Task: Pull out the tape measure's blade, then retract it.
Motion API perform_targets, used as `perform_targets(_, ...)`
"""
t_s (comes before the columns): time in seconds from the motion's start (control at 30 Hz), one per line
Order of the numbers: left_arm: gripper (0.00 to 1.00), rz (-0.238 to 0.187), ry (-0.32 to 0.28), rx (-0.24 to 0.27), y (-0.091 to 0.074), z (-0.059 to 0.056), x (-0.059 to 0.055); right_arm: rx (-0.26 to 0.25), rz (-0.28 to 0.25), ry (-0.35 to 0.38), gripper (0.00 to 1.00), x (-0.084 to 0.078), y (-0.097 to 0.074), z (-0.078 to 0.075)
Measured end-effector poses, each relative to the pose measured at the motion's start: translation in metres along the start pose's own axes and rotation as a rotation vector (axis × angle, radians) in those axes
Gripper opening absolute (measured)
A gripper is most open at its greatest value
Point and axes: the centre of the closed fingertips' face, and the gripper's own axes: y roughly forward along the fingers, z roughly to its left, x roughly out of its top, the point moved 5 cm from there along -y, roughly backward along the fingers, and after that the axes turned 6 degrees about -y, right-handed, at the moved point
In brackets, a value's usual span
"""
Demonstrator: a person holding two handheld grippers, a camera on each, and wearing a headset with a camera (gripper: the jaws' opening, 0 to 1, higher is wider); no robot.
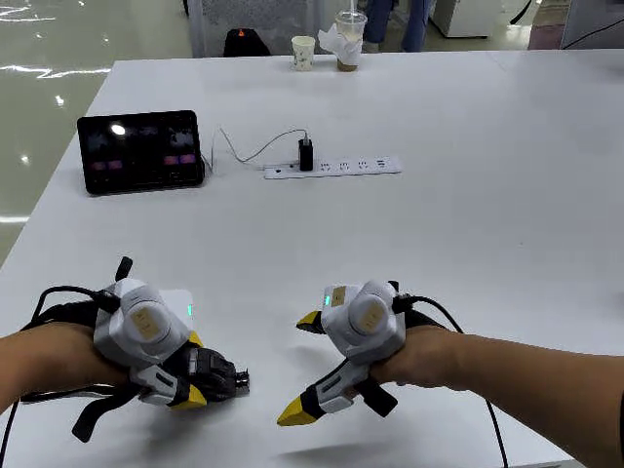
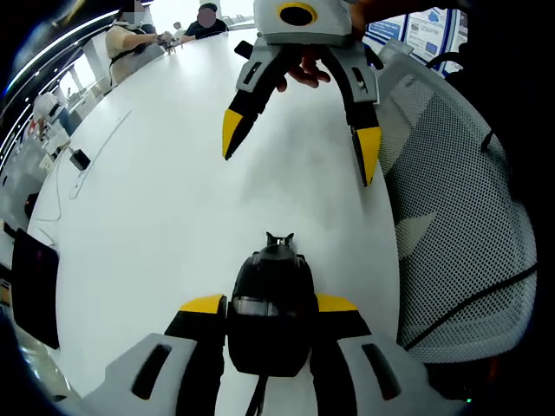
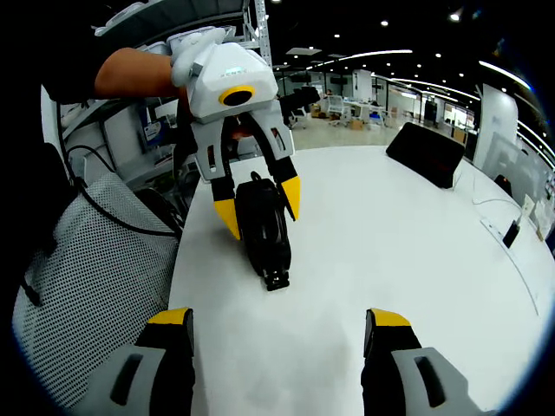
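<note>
Black against the white table (image 1: 468, 195), the tape measure (image 3: 264, 230) sat clamped between the left gripper (image 2: 270, 303) jaws near the front edge, its nose pointing at the right gripper (image 3: 279, 317), whose jaws stood apart and clear of it. Farther back lay a dark tablet (image 1: 141, 151), a power strip (image 1: 336, 167) and two cups (image 1: 303, 52).

Black tape measure (image 2: 273, 277) clamped in left gripper (image 2: 270, 305), jaws on both sides. Beyond tape measure, well apart: right gripper (image 2: 299, 154), jaws spread. White table (image 2: 156, 225) beneath tape measure.
</note>
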Motion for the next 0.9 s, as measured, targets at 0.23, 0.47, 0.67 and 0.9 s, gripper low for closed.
perform_targets(0.23, 0.32, 0.011, 0.012, 0.03, 0.002, 0.0, 0.0, 0.005, 0.018, -0.043, 0.65, 0.003, 0.015, -0.004)
perform_targets(0.47, 0.32, 0.012, 0.019, 0.029, 0.003, 0.0, 0.0, 0.006, 0.046, -0.058, 0.47, 0.006, 0.033, -0.005)
perform_targets(0.67, 0.32, 0.006, 0.016, 0.036, 0.004, 0.0, -0.001, 0.01, 0.076, -0.112, 0.34, 0.01, 0.05, -0.004)
perform_targets(0.9, 0.32, 0.006, 0.009, 0.05, 0.005, 0.001, -0.001, 0.024, 0.088, -0.109, 0.24, 0.013, 0.061, -0.001)
